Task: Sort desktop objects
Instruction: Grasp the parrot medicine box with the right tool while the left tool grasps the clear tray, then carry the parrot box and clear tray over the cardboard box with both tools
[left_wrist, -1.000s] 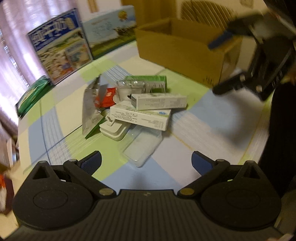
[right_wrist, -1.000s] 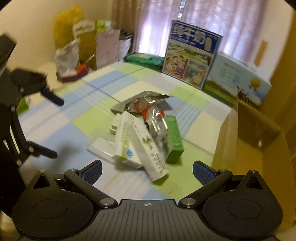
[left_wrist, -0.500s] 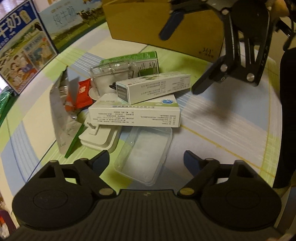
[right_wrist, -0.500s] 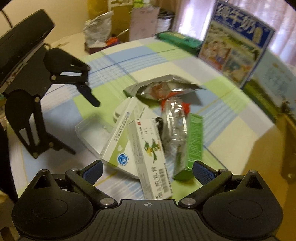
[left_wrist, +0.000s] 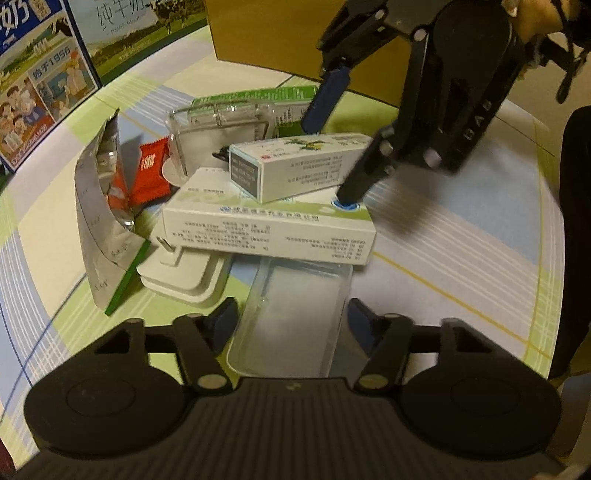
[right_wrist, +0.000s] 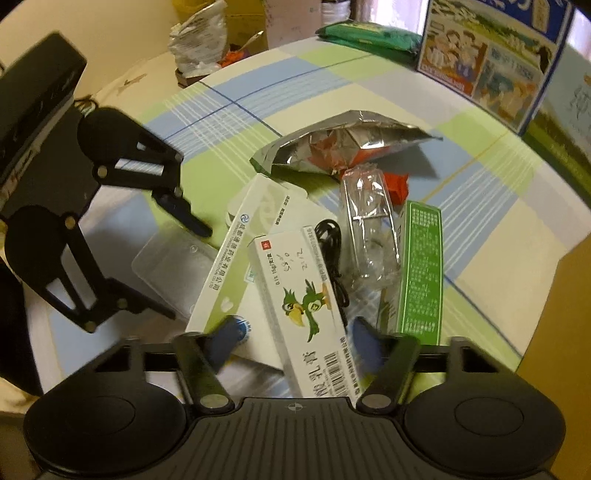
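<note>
- Left gripper (left_wrist: 288, 325): jaws spread, unclenched, straddling the near end of a clear, rigid plastic tray (left_wrist: 291, 314); its far end is hidden under a flat white carton (left_wrist: 269, 225).
- Right gripper (right_wrist: 295, 341): jaws spread around one long matte cardboard parrot-print box (right_wrist: 303, 310); contact cannot be confirmed.
- Beyond the jaws: one crumpled foil bag (right_wrist: 343, 144), one green carton (right_wrist: 421, 266), one clear blister pack (right_wrist: 369, 236).
- White plug block (left_wrist: 184, 275): partly covered.

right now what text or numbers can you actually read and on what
"PURE MILK": green-and-white milk carton
"1956": blue milk carton
"D A B": side of the right gripper
Handwritten "2.12": bird-print medicine box
Fine print on the large white medicine box and green box: too small to read.
</note>
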